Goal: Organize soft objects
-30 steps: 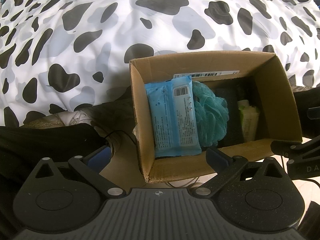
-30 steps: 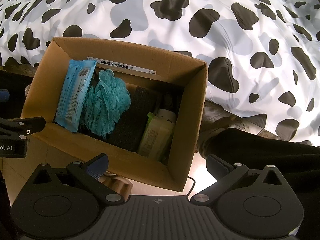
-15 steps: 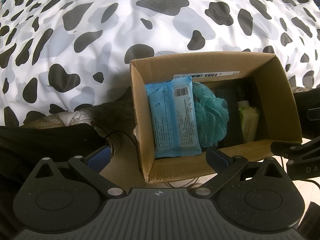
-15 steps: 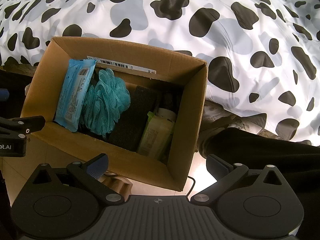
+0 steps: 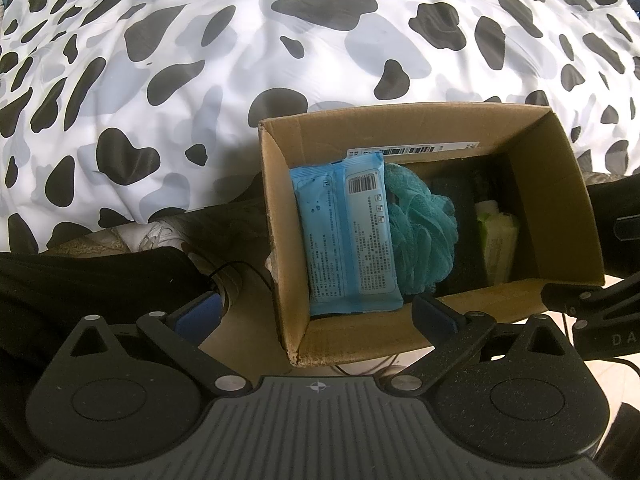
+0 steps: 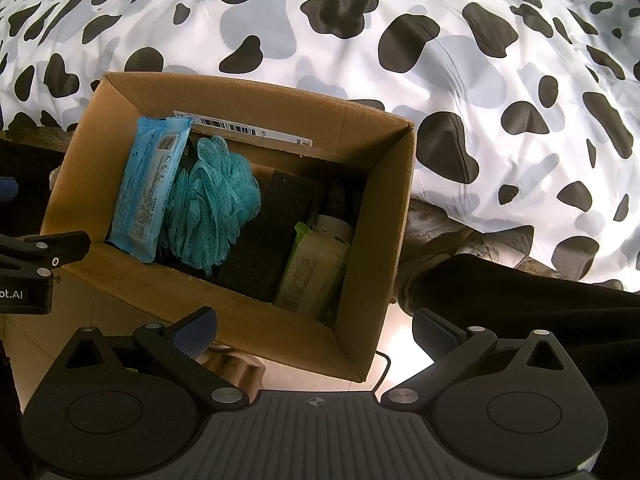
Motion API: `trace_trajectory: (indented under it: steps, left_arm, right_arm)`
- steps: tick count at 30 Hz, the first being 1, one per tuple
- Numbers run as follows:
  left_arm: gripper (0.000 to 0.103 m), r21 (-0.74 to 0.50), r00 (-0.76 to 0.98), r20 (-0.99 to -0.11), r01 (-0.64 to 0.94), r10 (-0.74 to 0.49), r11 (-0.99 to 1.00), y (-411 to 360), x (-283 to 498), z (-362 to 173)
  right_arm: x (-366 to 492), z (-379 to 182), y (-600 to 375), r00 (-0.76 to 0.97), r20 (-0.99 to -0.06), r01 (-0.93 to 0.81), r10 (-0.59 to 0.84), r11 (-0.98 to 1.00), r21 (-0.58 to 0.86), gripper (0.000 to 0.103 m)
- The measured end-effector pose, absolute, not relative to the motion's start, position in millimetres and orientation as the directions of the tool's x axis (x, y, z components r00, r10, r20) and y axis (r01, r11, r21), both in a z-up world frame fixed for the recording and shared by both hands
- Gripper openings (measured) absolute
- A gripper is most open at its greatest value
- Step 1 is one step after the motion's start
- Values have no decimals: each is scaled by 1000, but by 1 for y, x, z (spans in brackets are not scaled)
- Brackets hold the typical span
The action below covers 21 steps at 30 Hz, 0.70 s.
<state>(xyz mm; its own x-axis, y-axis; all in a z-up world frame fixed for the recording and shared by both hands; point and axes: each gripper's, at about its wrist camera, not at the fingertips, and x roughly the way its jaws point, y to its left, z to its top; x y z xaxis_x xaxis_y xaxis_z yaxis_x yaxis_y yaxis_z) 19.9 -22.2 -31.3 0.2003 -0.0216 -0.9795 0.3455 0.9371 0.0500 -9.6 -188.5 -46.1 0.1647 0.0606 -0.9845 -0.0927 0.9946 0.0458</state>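
An open cardboard box (image 5: 556, 200) (image 6: 384, 216) stands on the floor against the bed. Inside, from left to right, lie a blue wipes pack (image 5: 348, 236) (image 6: 146, 188), a teal mesh bath pouf (image 5: 420, 228) (image 6: 214, 204), a black sponge (image 6: 268, 240) and a pale green wipes pack (image 5: 498, 244) (image 6: 312, 268). My left gripper (image 5: 316, 312) hovers open above the box's near left corner, holding nothing. Over the near right corner, my right gripper (image 6: 316, 328) is open and empty as well.
A white duvet with black cow spots (image 5: 200, 60) (image 6: 500, 60) fills the background. A person's black trouser legs (image 5: 92, 276) (image 6: 520, 300) and pale shoes (image 5: 152, 236) (image 6: 436, 224) flank the box. A thin black cable (image 5: 240, 268) lies on the tan floor.
The right wrist view has crept slightly closer to the box. The left gripper and the box's contents have not visibly moved.
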Motion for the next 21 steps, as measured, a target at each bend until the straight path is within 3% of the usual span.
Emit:
trace_trajectory:
  steps: [21]
  left_arm:
    - [103,46,221,-974,363,-38,931,-23,18,-29]
  right_arm:
    - [-10,-47,-188,159,-985,-93,59,995,45,103]
